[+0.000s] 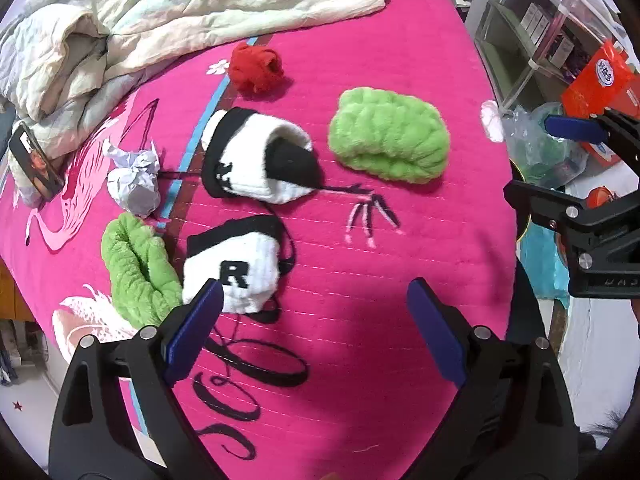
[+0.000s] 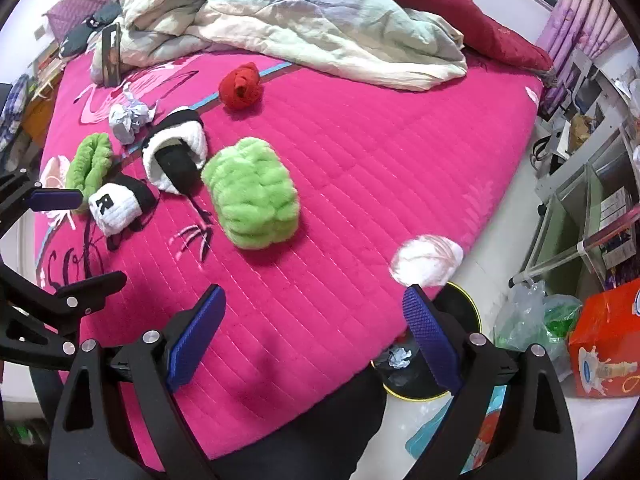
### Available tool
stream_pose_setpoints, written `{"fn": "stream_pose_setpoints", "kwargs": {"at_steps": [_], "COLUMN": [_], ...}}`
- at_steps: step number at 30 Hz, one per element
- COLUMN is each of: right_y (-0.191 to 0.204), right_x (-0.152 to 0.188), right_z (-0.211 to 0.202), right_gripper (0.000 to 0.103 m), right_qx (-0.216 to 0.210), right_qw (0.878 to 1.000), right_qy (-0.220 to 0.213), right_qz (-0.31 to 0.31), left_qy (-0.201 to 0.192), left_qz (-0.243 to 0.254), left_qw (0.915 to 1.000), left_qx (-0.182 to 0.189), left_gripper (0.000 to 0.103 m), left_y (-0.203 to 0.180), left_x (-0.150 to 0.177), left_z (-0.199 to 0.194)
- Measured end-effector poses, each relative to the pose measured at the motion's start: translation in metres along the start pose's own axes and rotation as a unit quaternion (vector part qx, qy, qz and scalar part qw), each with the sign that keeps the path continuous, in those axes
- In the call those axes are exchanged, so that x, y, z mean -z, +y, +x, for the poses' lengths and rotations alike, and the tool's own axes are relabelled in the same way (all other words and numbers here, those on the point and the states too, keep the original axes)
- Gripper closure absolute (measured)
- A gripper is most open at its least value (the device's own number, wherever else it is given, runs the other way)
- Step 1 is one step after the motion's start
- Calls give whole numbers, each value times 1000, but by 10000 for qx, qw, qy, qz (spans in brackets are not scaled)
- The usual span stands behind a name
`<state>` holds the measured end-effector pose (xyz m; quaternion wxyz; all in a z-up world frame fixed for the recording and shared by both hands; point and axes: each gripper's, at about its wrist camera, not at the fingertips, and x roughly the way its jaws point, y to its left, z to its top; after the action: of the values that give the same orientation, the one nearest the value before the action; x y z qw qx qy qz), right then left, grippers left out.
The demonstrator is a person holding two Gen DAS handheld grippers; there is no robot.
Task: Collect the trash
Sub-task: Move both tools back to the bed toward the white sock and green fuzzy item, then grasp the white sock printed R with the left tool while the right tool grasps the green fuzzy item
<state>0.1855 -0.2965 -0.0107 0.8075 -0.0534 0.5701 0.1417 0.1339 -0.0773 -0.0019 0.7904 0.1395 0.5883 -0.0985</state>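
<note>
Pink quilted bedspread (image 2: 360, 168) covering a bed, seen from both wrist cameras. Left tool (image 1: 316, 312): blue-padded fingers wide apart, gripping nothing, hovering above the near part of the bedspread. Right tool (image 2: 314, 316): fingers likewise apart and empty, poised over the bed's near edge. Trash: a crumpled paper ball (image 1: 134, 178) lies on the bedspread just beside the upper black-and-white knitted sock (image 1: 260, 156); a white crumpled wad (image 2: 426, 260) sits at the bed's edge near the right tool's outer finger; a further small paper ball (image 2: 400, 358) rests inside the round yellow-rimmed bin (image 2: 460, 312) on the floor below that edge. Other items on the bed: a second sock marked "R" (image 1: 234, 276), two fluffy green socks (image 1: 388, 136) (image 1: 138, 268), a red balled sock (image 1: 256, 66), a rumpled pale duvet (image 2: 304, 24), and a phone (image 1: 34, 160) propped against it
</note>
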Motion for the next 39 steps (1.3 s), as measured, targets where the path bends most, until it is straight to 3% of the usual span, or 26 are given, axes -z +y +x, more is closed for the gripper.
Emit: {"fn": "stream_pose_setpoints", "kwargs": {"at_steps": [13,15,22,25,27,28,32,39], "right_y": [18,19,31,38,42,43,45,42], "right_x": [-20,-23,-35,-41,-46,-48,-57,-67], "right_z": [15,19,36,48,55,59,73,108], "right_gripper": [16,16,16,16,15,15,14,16], "right_qx": [-17,-20,27,4,-5,-10,27,-8], "right_qw": [9997,9996,9980,9967,9960,9958,9950,9935], "right_qy": [126,157,268,327,365,381,451,595], "right_qz": [-187,-225,-572,-747,-814,-837,-894,-973], "left_qy": [222,274,649,618,464,428,403,358], "left_qz": [2,31,257,211,47,-25,-174,-33], "left_qw": [9994,9992,9975,9978,9988,9990,9990,9983], "left_qx": [247,275,-52,88,166,92,-58,-467], "left_gripper": [12,8,5,5,15,23,41,48], "left_y": [37,39,37,40,45,48,58,51], "left_x": [-10,-11,-10,-11,-12,-11,-12,-12], "left_z": [27,33,72,73,68,66,61,59]}}
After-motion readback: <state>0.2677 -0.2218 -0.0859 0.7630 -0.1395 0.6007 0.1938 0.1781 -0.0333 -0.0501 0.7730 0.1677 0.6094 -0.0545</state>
